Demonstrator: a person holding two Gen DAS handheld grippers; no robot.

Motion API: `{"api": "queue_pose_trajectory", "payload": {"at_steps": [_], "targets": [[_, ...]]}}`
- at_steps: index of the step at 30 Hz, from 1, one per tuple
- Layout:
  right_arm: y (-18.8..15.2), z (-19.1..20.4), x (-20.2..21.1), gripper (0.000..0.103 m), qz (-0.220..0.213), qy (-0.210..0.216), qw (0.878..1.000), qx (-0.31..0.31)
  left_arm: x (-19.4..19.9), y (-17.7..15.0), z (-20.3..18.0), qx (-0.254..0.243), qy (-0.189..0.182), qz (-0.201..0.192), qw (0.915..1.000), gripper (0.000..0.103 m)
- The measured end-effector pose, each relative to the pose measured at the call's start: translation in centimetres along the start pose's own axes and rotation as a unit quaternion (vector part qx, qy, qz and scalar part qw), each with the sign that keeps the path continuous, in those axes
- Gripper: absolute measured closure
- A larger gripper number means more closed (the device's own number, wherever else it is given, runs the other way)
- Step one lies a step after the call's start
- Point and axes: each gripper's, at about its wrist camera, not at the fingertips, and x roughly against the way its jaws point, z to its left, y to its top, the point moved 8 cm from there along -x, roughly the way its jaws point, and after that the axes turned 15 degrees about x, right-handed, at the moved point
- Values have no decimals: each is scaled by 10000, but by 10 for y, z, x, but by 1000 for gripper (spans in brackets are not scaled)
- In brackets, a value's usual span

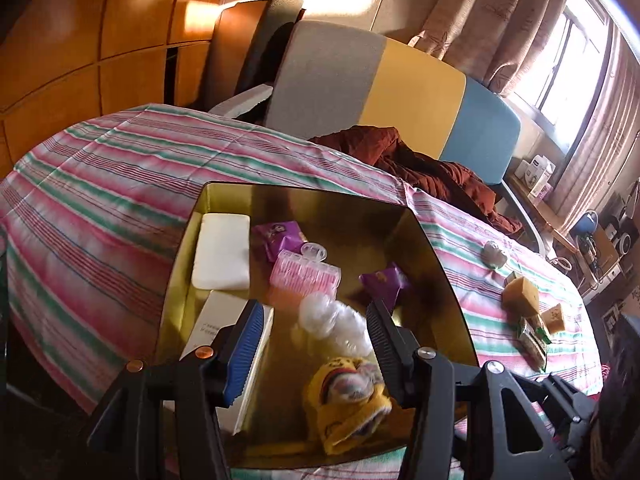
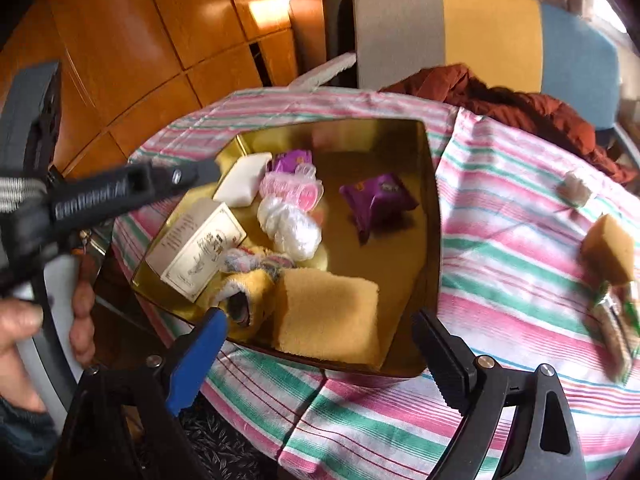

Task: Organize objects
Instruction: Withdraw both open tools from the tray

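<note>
A gold tin (image 1: 448, 280) stands on the striped cloth and holds several items: a white block (image 1: 222, 252), purple packets (image 1: 386, 282), a pink plastic piece (image 1: 304, 276), a white plastic bundle (image 1: 336, 320), a yellow knitted item (image 1: 348, 400) and a white card box (image 2: 200, 248). My left gripper (image 1: 316, 312) hangs open above the tin's near side with nothing between its pads. My right gripper (image 2: 320, 320) stands wide open over the tin's near corner. There a yellow sponge (image 2: 328, 316) lies free of both pads.
On the cloth right of the tin lie another yellow sponge (image 2: 610, 248), a brownish block (image 1: 554, 318), a green-white packet (image 1: 532, 340) and a small grey-white lump (image 1: 494, 254). A red-brown garment (image 1: 420, 160) and a chair back (image 1: 416, 88) stand behind. A hand (image 2: 80, 300) holds the left gripper.
</note>
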Motion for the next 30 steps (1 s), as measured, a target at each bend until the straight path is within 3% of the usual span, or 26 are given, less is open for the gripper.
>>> {"api": "queue_pose_trajectory", "payload": {"at_steps": [5,12,15,30], "targets": [[-1,-1,7,9,-47,-368,9992,125,11,-5,4,-22,57,-99,9999,49],[-6,1,14,7,-144,-283,9995,31,22,-13,-4,-387,331,-348,9981,47],[-9,-4,16,0,-184,-380,9991,-65,24,-18,-7,-500,432,-387,9971,47],[-9,-22,34,0,-394,-936,9946,-217,32,-36,-21,-1011,936,-660,9883,46]]}}
